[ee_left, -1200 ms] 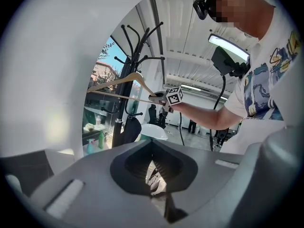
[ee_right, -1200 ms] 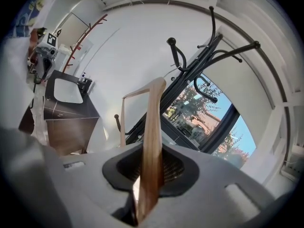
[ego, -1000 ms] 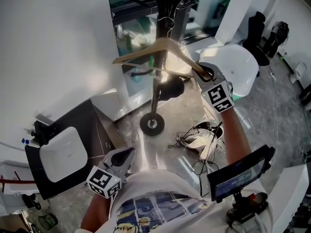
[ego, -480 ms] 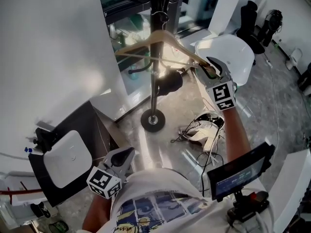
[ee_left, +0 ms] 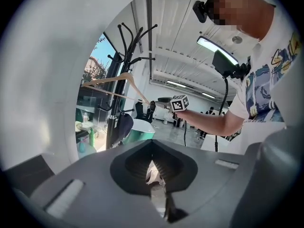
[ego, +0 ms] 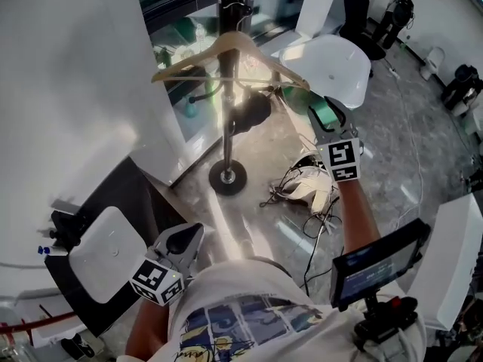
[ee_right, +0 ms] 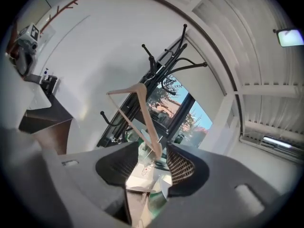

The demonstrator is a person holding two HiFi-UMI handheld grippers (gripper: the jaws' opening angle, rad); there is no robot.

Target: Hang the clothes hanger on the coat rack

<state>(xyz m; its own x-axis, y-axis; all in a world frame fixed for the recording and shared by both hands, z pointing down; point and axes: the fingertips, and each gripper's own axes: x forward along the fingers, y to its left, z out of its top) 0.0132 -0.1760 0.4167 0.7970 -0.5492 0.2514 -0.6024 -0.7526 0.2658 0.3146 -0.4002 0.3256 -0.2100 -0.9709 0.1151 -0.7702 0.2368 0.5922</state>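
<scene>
The wooden clothes hanger (ego: pixel 226 47) hangs by its hook on the black coat rack (ego: pixel 226 119), high on the pole. My right gripper (ego: pixel 323 116) sits just off the hanger's right end, apart from it. Its jaws are opening and hold nothing. In the right gripper view the hanger (ee_right: pixel 137 108) shows ahead of the right gripper (ee_right: pixel 154 151), in line with the gap between its jaws, in front of the coat rack (ee_right: pixel 166 56). My left gripper (ego: pixel 185 240) stays low near my body, shut, with nothing in it. The left gripper view shows the hanger (ee_left: pixel 114 80) on the rack (ee_left: pixel 126 56).
A white chair (ego: pixel 332 59) stands right behind the rack. Cables and white items (ego: pixel 309 191) lie on the floor near the rack's base (ego: pixel 228 178). A dark cabinet with a white device (ego: pixel 106 247) is at the left, by a white wall (ego: pixel 68 89).
The right gripper let go of the hanger's right end, opened, and drew back from it. The hanger now hangs free on the rack. The left gripper barely shifted.
</scene>
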